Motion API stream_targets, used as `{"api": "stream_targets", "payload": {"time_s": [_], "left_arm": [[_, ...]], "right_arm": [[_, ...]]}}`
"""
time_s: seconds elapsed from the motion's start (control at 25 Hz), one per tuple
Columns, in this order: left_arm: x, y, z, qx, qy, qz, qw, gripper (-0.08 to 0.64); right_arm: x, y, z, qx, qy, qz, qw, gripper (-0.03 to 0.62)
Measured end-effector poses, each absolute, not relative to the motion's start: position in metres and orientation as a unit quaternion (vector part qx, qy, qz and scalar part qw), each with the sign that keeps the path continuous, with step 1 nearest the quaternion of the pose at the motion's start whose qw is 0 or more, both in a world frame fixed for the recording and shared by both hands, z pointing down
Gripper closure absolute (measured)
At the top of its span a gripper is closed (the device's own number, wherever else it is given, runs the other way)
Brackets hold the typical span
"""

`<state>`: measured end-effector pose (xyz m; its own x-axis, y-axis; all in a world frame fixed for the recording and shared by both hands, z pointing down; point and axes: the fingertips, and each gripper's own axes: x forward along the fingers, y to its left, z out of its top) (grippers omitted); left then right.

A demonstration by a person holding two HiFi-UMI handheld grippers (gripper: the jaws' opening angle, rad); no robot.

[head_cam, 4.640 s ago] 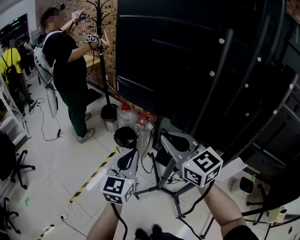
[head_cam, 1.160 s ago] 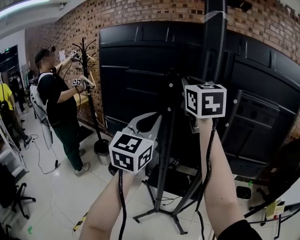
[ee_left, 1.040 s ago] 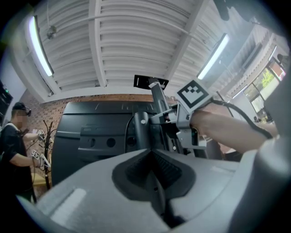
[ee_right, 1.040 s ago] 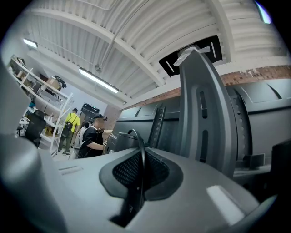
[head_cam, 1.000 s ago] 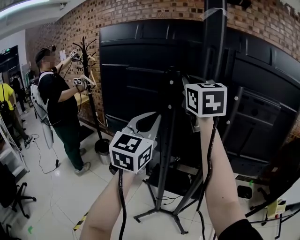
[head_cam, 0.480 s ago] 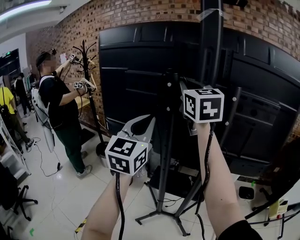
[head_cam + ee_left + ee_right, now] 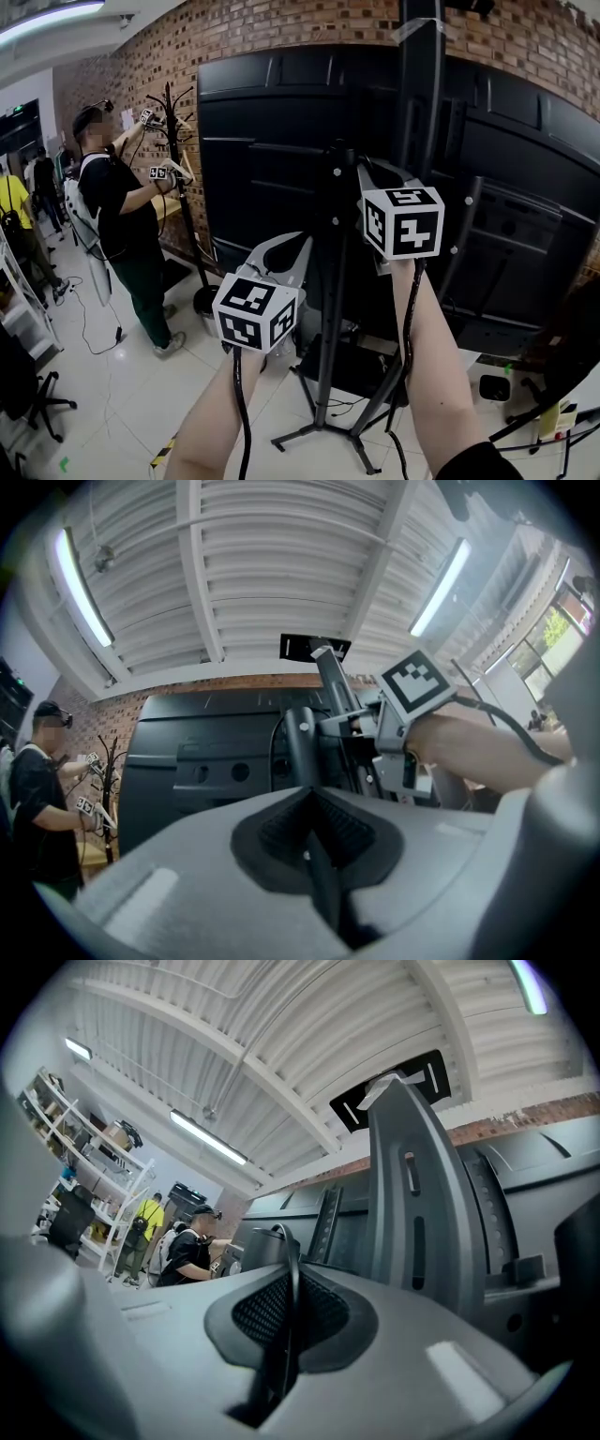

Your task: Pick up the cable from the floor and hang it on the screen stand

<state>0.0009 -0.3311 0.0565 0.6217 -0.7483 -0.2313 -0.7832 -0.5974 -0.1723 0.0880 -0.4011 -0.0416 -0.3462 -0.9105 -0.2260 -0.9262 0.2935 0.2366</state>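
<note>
The screen stand's black post [image 7: 333,281] rises in front of the big screen's dark back [image 7: 272,141]. Both grippers are raised against that post. My left gripper [image 7: 286,246] [image 7: 314,803] is shut on a thin black cable [image 7: 319,878] that shows between its pads. My right gripper [image 7: 361,173] [image 7: 286,1293] is higher, near the post's top, and is shut on the cable [image 7: 292,1269] too. From its jaws the strand curves up over a dark post top [image 7: 258,1241]. The right gripper's marker cube [image 7: 420,682] shows in the left gripper view.
A person [image 7: 122,216] with grippers works at a black coat rack [image 7: 183,187] by the brick wall on the left. The stand's legs [image 7: 319,431] spread over the white floor below my arms. An office chair [image 7: 28,394] stands at the far left.
Several seconds ago both grippers were low by the stand's legs; now they are up at the post. Over the last second they have hardly shifted.
</note>
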Motion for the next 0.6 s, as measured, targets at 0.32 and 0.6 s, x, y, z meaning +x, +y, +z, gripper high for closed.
{"api": "stream_targets", "payload": {"time_s": [0.32, 0.6], "left_arm": [[0.002, -0.332, 0.057, -0.890, 0.431, 0.070, 0.131, 0.560], [-0.001, -0.332, 0.049, -0.889, 0.430, 0.078, 0.135, 0.560]], "right_arm": [[0.089, -0.396, -0.048, -0.564, 0.807, 0.168, 0.048, 0.586], [0.088, -0.392, -0.063, -0.557, 0.810, 0.162, 0.083, 0.586]]}}
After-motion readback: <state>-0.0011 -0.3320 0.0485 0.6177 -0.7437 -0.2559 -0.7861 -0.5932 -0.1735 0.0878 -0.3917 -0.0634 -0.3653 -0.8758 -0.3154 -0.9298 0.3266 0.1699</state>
